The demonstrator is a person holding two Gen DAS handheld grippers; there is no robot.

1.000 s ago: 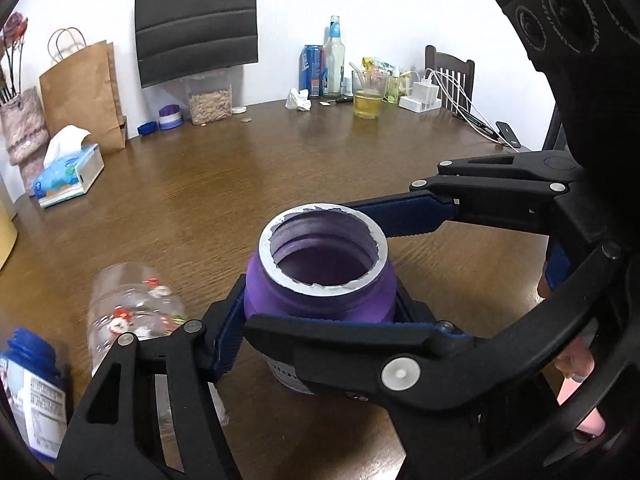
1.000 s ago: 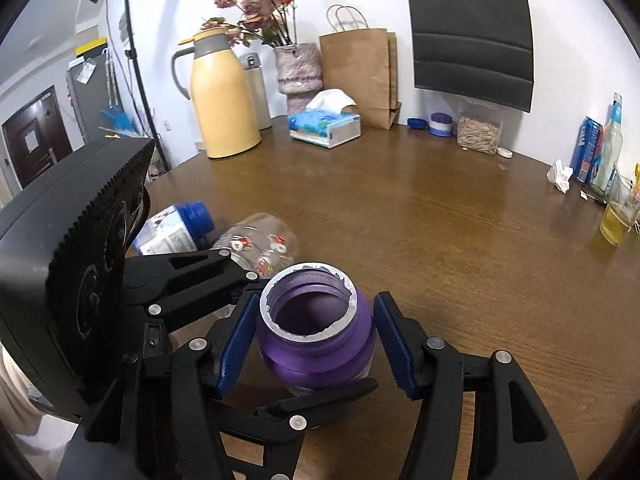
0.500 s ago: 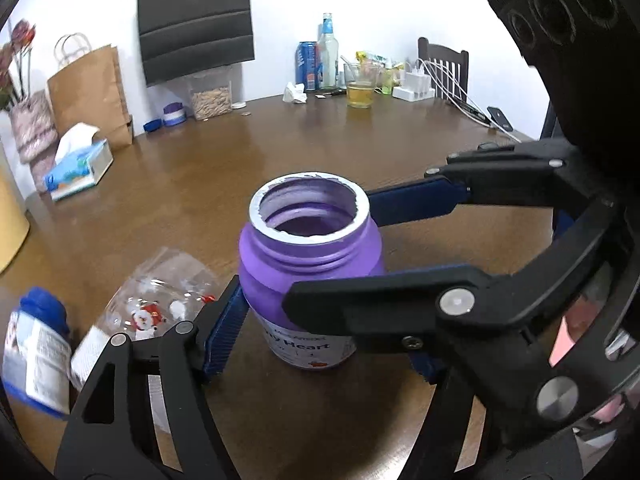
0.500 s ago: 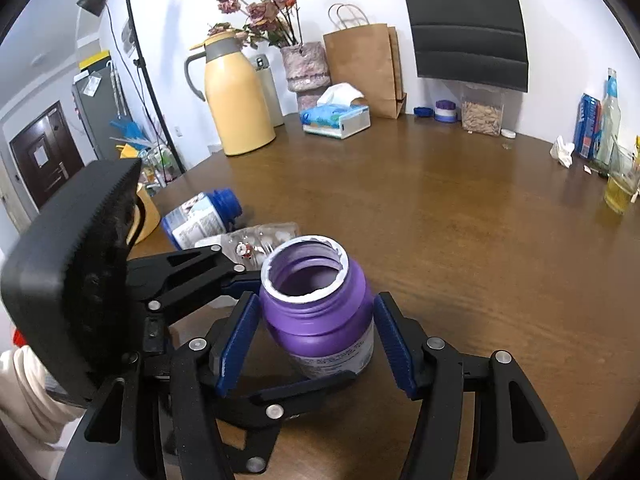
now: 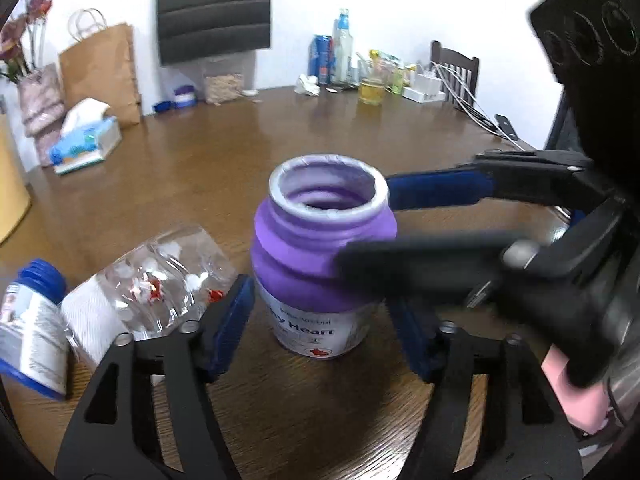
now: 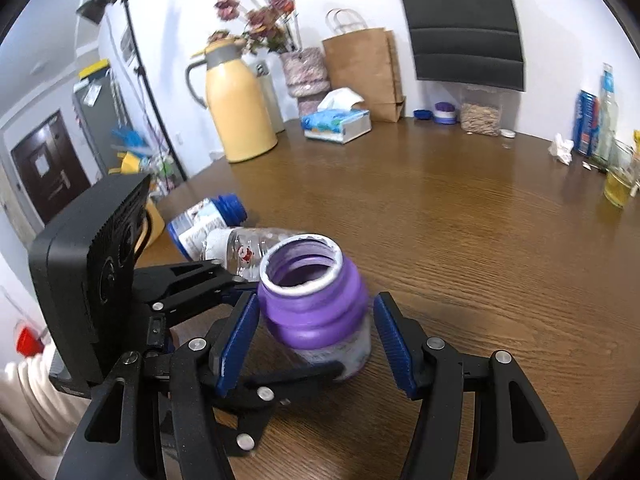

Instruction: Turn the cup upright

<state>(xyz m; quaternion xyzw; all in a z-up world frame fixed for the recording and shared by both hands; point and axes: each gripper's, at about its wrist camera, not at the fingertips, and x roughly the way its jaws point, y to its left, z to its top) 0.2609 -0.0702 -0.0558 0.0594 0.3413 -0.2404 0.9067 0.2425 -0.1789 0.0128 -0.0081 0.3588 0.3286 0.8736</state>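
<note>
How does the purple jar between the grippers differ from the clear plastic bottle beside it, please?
Pose: the purple jar stands upright on the wooden table, mouth up, while the clear plastic bottle lies on its side. Look: the jar is opaque purple with a white label low on its body; the bottle is see-through with small red and white figures. Position: the jar sits between open gripper fingers; the bottle lies outside them. Both rest on the table.

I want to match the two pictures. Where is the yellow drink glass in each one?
Left wrist view: the yellow drink glass stands at the far edge of the table, upper middle, right of centre.
Right wrist view: the same glass is at the far right edge.
Shared landmark: the blue can stands just left of it in both.
</note>
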